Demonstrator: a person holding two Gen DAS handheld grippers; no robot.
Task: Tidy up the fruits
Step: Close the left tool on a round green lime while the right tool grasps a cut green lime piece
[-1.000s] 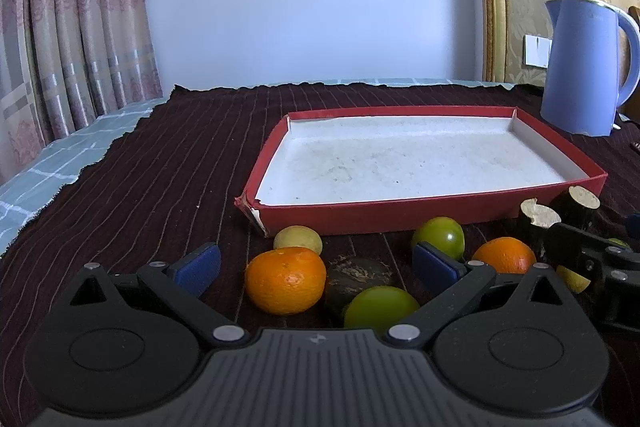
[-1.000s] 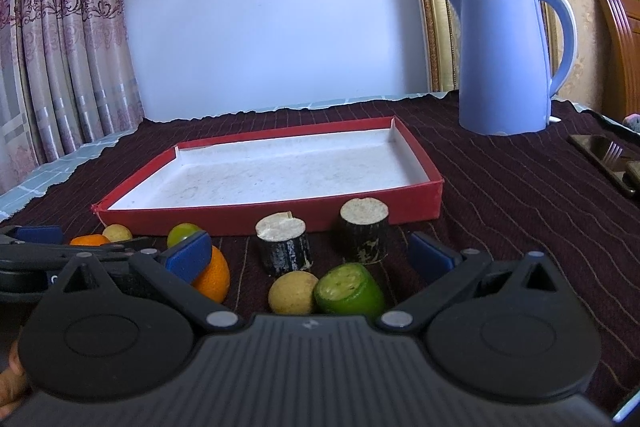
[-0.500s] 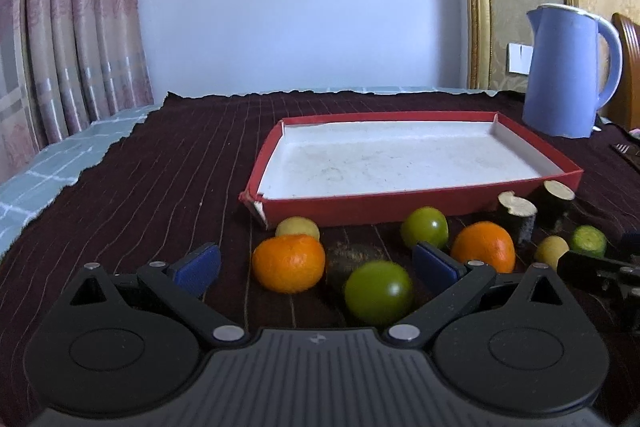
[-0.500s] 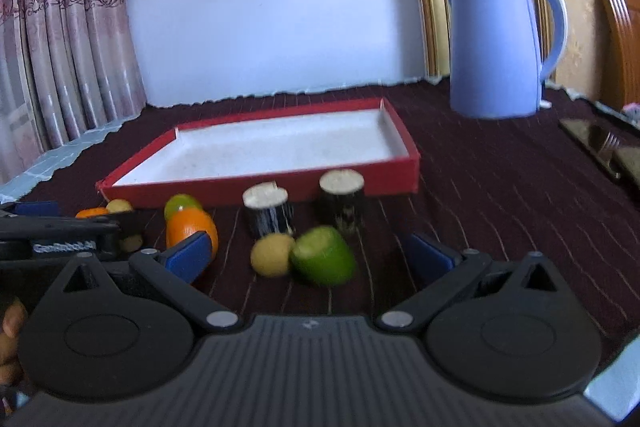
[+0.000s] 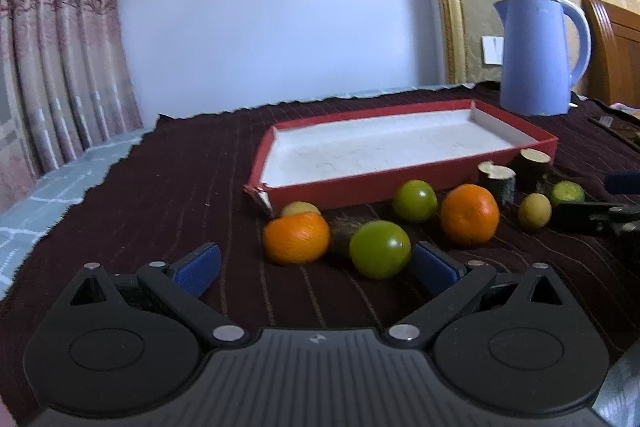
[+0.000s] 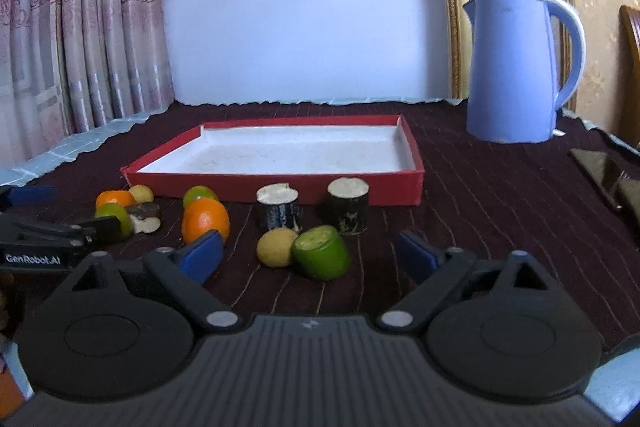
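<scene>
I see a table (image 6: 500,187) covered by a dark maroon striped cloth, its far edge running below a pale wall, with pink patterned curtains (image 6: 80,27) hanging past the far left corner. A tall blue plastic electric kettle (image 6: 516,67) stands toward the far right corner. In the middle lies a shallow red cardboard tray with a white inside (image 6: 416,183); nothing lies in it. All the fruit sits on the cloth along the tray's near wall.

My right gripper (image 6: 308,251) has its blue-padded fingers (image 6: 200,253) apart and closing, touching nothing; a cut green lime-like piece (image 6: 320,257) and a small yellowish round fruit (image 6: 276,247) touching it lie just ahead between them. Behind those stand two dark cylindrical stumps with pale cut tops (image 6: 278,209), close against the tray wall and between the fingers and the tray. An orange mandarin (image 6: 205,219) sits just beyond the left finger.

My left gripper (image 5: 316,267) has its fingers spread wide on nothing, with a second orange mandarin (image 5: 297,237) and a round green fruit (image 5: 380,249) just ahead. Between those two lies a brown rough fruit, partly hidden. Further right are another green fruit (image 5: 414,199) and the first mandarin. A dark flat object (image 6: 600,171) lies near the right edge.
</scene>
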